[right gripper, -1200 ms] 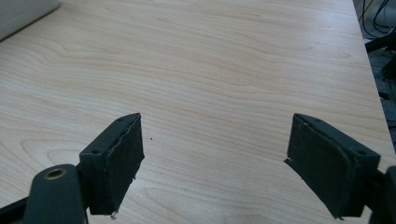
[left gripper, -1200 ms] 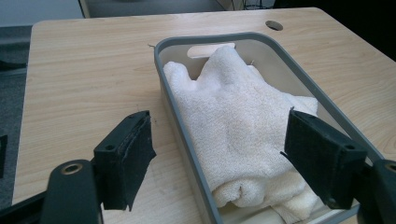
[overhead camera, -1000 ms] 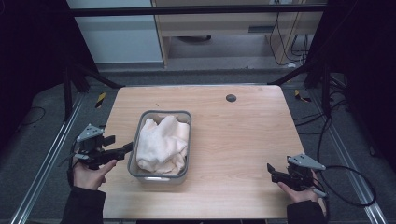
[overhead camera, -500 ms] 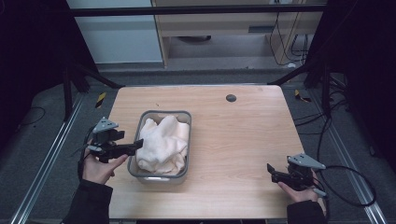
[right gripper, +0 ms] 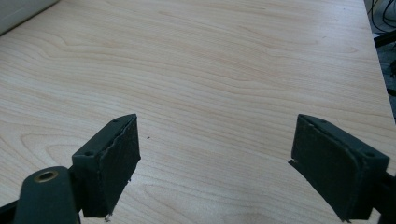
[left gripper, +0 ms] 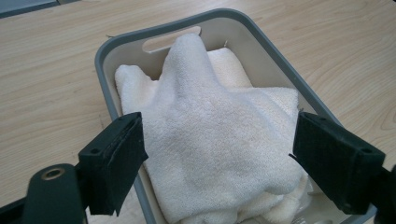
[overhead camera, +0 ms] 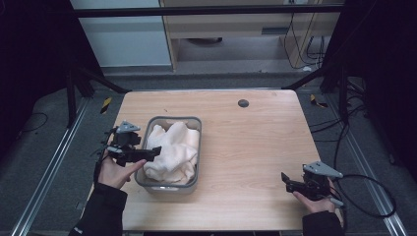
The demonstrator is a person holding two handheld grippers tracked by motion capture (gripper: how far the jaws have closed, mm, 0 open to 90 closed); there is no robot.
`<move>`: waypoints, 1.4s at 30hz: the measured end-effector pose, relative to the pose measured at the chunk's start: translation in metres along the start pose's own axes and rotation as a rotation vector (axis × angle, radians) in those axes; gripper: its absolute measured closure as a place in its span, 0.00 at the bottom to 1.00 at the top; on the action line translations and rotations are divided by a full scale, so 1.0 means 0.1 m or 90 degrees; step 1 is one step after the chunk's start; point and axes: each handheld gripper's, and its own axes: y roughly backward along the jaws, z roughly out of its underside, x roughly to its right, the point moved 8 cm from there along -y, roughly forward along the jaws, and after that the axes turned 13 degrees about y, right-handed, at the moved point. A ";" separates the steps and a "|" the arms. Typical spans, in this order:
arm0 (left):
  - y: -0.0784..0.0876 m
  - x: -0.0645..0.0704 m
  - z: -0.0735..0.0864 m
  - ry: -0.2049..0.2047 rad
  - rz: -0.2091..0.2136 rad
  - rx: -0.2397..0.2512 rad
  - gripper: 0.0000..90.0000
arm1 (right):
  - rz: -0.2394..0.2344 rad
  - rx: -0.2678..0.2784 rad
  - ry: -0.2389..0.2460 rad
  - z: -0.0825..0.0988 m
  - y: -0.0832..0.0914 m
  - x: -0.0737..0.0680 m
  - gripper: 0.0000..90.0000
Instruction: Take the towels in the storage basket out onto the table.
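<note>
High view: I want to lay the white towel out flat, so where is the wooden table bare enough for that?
The broad stretch of the light wooden table between the grey plastic bin and the right gripper is bare, up to the small dark round hole. The left edge is crowded by the left gripper over the crumpled white towel.

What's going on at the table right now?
A person holds a gripper in each hand. The left gripper reaches over the grey bin, its jaws having just been opening, wide above the white towel and not touching it. The right gripper waits open over bare table.
</note>
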 end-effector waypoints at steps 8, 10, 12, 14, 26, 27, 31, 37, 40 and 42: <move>-0.16 0.03 0.01 -0.007 -0.009 -0.029 0.16 | -0.005 -0.002 -0.003 0.01 -0.01 0.00 0.16; -0.20 0.03 0.01 -0.010 -0.013 -0.037 0.15 | -0.004 -0.003 -0.002 0.01 -0.01 0.00 0.16; -0.24 0.03 0.01 -0.008 -0.016 -0.040 0.15 | -0.006 -0.005 -0.003 0.02 -0.02 0.00 0.16; -0.27 0.03 0.01 -0.009 -0.019 -0.047 0.15 | -0.010 -0.007 -0.003 0.02 -0.02 0.00 0.15; -0.52 0.05 0.08 -0.002 -0.027 -0.089 0.12 | -0.022 -0.017 -0.003 0.05 -0.05 -0.01 0.13; -0.54 0.05 0.08 -0.004 -0.029 -0.094 0.12 | -0.025 -0.018 -0.006 0.05 -0.05 -0.02 0.13; -0.61 0.02 0.12 -0.002 -0.038 -0.104 0.11 | -0.028 -0.025 0.000 0.06 -0.07 -0.03 0.11; -0.71 -0.03 0.18 0.016 -0.037 -0.121 0.08 | -0.033 -0.032 0.003 0.07 -0.08 -0.03 0.09; -0.75 -0.05 0.22 0.023 -0.035 -0.132 0.07 | -0.039 -0.039 -0.001 0.07 -0.09 -0.04 0.08; -0.76 -0.05 0.23 0.024 -0.036 -0.135 0.06 | -0.041 -0.042 0.001 0.07 -0.09 -0.04 0.07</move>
